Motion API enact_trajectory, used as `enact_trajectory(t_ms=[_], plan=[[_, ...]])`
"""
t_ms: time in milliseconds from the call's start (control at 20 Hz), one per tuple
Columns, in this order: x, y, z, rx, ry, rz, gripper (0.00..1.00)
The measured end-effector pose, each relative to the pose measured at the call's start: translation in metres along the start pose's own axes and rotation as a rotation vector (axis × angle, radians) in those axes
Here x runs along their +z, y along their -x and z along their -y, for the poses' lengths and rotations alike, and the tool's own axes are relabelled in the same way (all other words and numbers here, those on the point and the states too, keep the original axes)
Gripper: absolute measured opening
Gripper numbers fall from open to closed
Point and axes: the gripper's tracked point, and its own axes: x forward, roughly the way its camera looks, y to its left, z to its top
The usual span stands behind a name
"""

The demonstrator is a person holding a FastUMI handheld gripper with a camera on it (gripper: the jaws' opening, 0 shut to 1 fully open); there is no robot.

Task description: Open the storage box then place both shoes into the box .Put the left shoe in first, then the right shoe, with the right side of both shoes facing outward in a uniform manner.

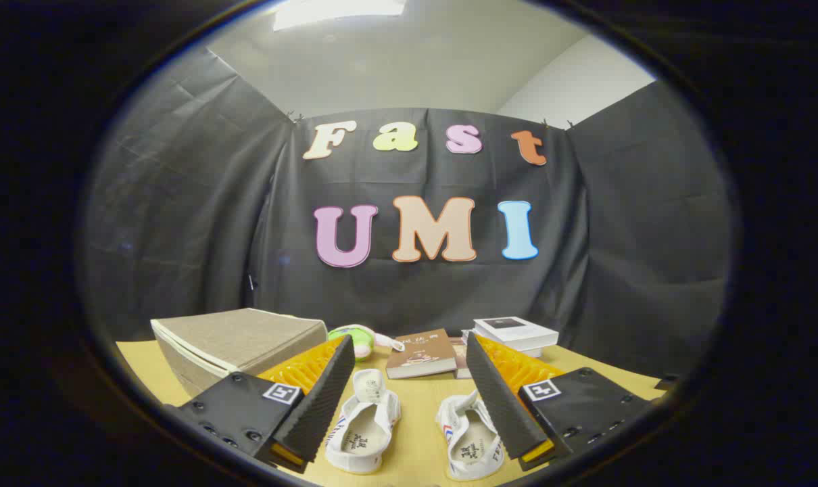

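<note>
Two small white canvas shoes lie side by side on the wooden table, heels toward me. The left shoe (363, 427) sits by my left finger; the right shoe (470, 438) is partly covered by my right finger. A grey-beige storage box (240, 341) with its lid closed stands beyond my left finger. My gripper (409, 346) hovers above the shoes, open wide, with nothing between its fingers.
A brown book (422, 353) lies beyond the shoes at mid-table. A stack of white books (515, 334) stands behind the right finger. A green and pink plush toy (358, 338) rests next to the box. Bare tabletop (417, 419) shows between the shoes.
</note>
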Motion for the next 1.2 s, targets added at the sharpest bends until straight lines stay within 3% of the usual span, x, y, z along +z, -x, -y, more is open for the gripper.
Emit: enact_trajectory(t_ms=[800,1200], plan=[[0.001,0.007,0.022,-0.043,-0.053,0.015,1.0],[0.022,0.015,0.013,-0.02,-0.129,0.07,1.0]])
